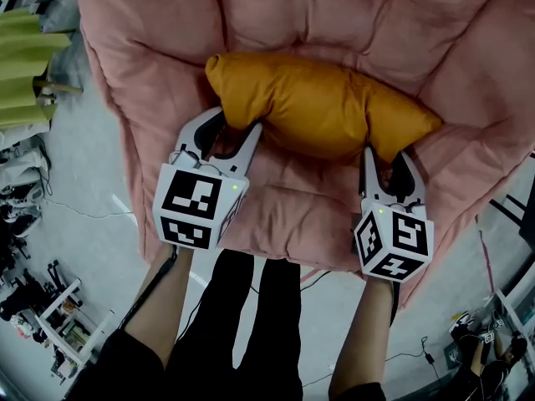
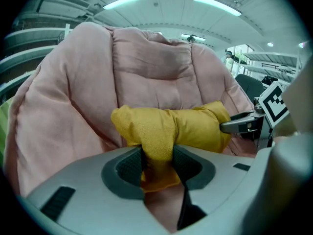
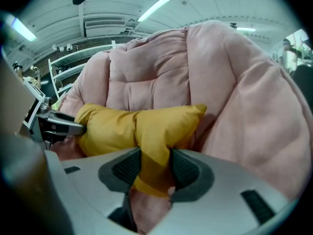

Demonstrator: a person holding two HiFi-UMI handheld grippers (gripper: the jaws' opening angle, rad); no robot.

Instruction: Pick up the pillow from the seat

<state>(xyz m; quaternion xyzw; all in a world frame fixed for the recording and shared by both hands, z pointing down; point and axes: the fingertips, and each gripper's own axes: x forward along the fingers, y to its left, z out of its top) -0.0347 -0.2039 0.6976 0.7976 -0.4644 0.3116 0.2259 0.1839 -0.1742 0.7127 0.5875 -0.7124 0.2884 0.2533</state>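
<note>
A mustard-yellow pillow (image 1: 322,107) lies across the pink padded seat (image 1: 284,207). My left gripper (image 1: 231,132) is shut on the pillow's left end, whose fabric bunches between the pads (image 2: 132,165). My right gripper (image 1: 386,164) is shut on the pillow's right end, the cloth pinched between its pads (image 3: 183,169). In the left gripper view the pillow (image 2: 168,126) stretches right toward the other gripper's finger (image 2: 239,125). In the right gripper view the pillow (image 3: 142,126) runs left toward the left gripper's finger (image 3: 61,126).
The pink chair's (image 2: 146,67) thick back and sides rise around the pillow. A green object (image 1: 25,65) stands at the left, beside the chair. Cables and a small rack (image 1: 58,316) lie on the grey floor. The person's legs (image 1: 242,324) stand before the seat's front edge.
</note>
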